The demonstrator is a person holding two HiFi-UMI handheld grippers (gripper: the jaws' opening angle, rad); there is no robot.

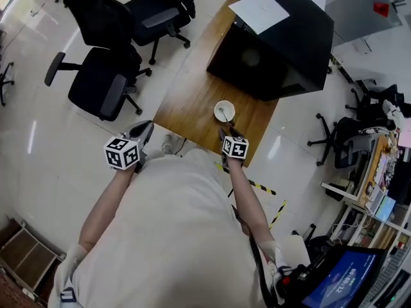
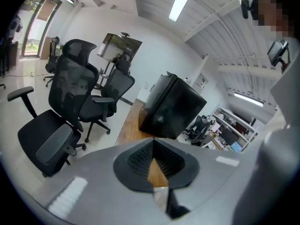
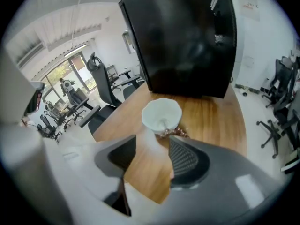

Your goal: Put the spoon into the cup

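Observation:
A white cup stands near the front edge of the wooden table. The spoon rests inside it, its pale handle leaning out toward me. In the right gripper view the cup lies just beyond the jaws and the spoon shows inside it. My right gripper hovers right in front of the cup and is open, its pads off the handle. My left gripper hangs off the table's left front corner, its jaws together and empty.
A big black box with a paper sheet on top fills the table's far end. Something brown and speckled lies at the cup's foot. Office chairs stand on the floor to the left. Yellow-black tape marks the floor.

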